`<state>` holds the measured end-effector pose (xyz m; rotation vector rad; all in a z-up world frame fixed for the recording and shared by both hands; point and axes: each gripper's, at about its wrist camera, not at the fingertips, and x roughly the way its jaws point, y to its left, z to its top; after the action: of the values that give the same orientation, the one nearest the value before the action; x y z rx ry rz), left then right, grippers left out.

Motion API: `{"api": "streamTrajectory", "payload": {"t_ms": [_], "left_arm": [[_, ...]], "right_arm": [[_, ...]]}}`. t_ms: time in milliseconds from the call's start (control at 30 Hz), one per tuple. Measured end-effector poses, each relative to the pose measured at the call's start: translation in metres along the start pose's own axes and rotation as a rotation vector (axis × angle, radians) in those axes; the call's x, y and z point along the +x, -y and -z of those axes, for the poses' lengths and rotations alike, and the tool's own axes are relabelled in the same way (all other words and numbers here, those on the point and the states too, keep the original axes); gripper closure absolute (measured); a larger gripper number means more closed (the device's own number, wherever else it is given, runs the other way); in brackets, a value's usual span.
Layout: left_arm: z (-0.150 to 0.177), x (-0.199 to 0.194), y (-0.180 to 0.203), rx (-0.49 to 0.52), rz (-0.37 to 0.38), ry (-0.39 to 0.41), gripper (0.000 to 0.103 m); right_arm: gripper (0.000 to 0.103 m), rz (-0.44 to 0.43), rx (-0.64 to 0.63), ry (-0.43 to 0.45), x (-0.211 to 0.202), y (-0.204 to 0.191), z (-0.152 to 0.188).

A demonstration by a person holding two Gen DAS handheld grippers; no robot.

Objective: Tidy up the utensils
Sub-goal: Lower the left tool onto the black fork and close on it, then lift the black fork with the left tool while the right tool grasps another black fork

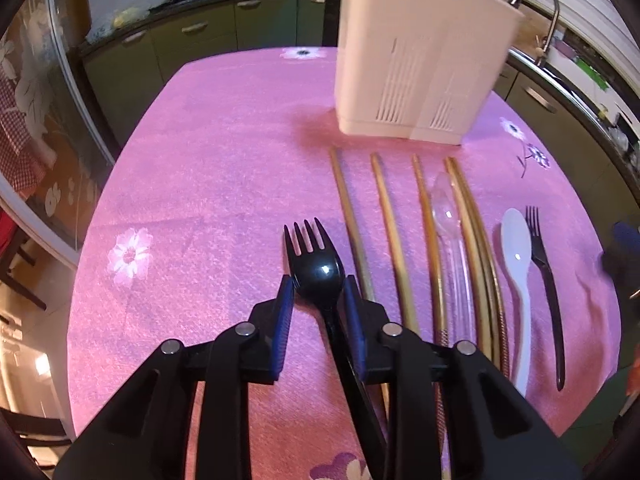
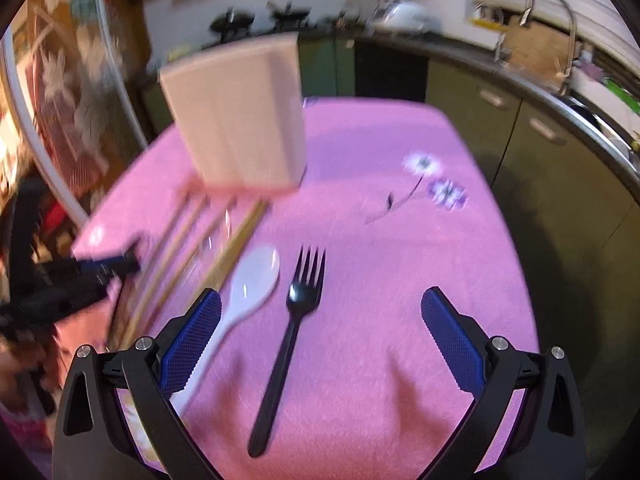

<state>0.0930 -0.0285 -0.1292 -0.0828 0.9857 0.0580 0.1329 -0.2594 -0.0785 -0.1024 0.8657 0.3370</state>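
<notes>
A black plastic fork [image 1: 316,268] lies on the pink tablecloth [image 1: 220,140], and its head sits between the blue pads of my left gripper [image 1: 318,284], which is shut on it. To its right lie several wooden chopsticks [image 1: 352,216], a clear spoon [image 1: 448,220], a white spoon [image 1: 518,256] and a second black fork [image 1: 544,264]. The white utensil holder [image 1: 420,60] stands upright behind them. My right gripper [image 2: 320,296] hangs open over that second fork [image 2: 296,320]. Its left finger is above the handle of the white spoon [image 2: 252,276].
The right wrist view is motion-blurred. It shows the holder [image 2: 240,120], the chopsticks [image 2: 224,256] and my left gripper [image 2: 100,272] at the left. Kitchen cabinets, a stove with pots and a sink tap [image 1: 540,8] ring the table. The table's edges are near on all sides.
</notes>
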Motion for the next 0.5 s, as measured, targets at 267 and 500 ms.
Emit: {"api": "streamTrajectory", "payload": {"t_ms": [267, 500], "left_arm": [[-0.001, -0.014, 0.001, 0.025, 0.005, 0.044, 0.078], [0.0, -0.016, -0.003, 0.028, 0.018, 0.052, 0.078]], "right_arm": [[0.03, 0.054, -0.03, -0.126, 0.047, -0.011, 0.008], [0.032, 0.048, -0.047, -0.192, 0.073, -0.014, -0.008]]}}
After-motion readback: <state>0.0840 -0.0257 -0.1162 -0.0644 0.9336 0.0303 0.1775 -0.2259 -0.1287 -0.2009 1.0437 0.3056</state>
